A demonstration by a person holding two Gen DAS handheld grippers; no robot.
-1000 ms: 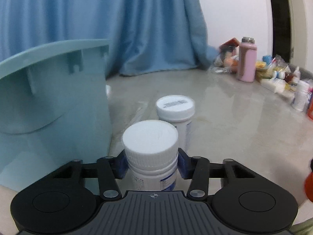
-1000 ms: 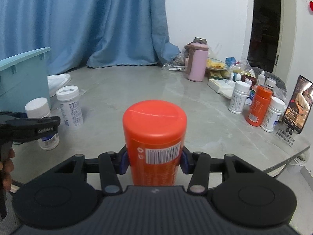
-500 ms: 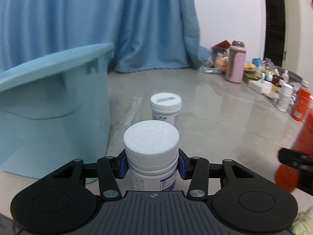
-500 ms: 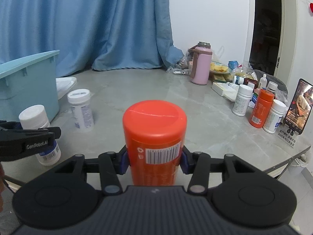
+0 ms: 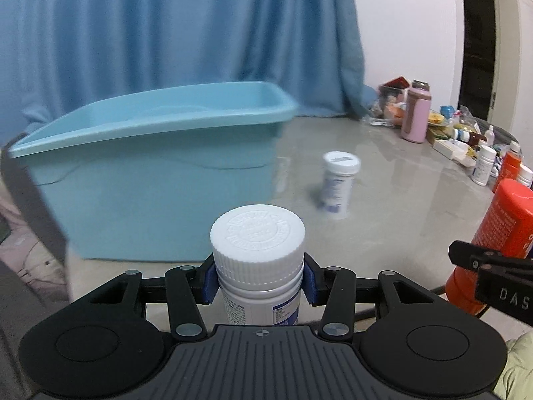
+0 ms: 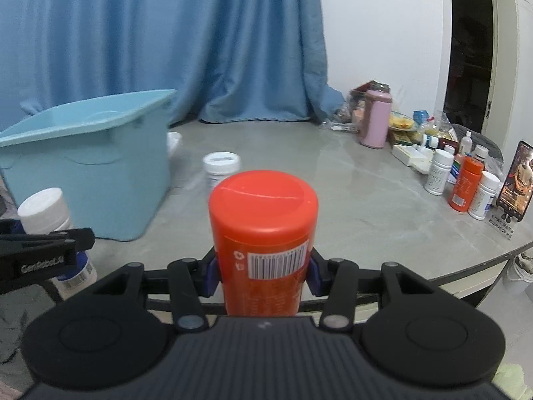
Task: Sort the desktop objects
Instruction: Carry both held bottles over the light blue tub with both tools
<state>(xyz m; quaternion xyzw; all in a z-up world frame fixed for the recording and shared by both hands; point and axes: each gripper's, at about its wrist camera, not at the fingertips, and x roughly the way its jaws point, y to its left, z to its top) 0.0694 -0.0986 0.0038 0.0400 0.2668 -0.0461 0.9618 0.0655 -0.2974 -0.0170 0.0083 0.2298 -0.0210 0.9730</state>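
My left gripper [image 5: 258, 281] is shut on a white pill bottle [image 5: 258, 253] with a ribbed white cap, held above the table near its front edge. It also shows in the right wrist view [image 6: 50, 220]. My right gripper [image 6: 263, 275] is shut on an orange bottle [image 6: 263, 233] with a barcode label, which also shows in the left wrist view [image 5: 499, 233]. A light blue plastic bin [image 5: 150, 173] stands ahead and left, also in the right wrist view [image 6: 83, 166]. A second white pill bottle [image 5: 339, 183] stands on the table right of the bin.
The grey table [image 6: 333, 200] carries a pink flask [image 6: 376, 123], several white and orange bottles [image 6: 466, 183], a phone on a stand [image 6: 514, 183] and snack packets at the far right. A blue curtain [image 6: 166, 50] hangs behind. The table edge curves at the right front.
Both grippers have risen and pulled back with their bottles. The bin's open top now shows, and the standing white bottle looks farther away.
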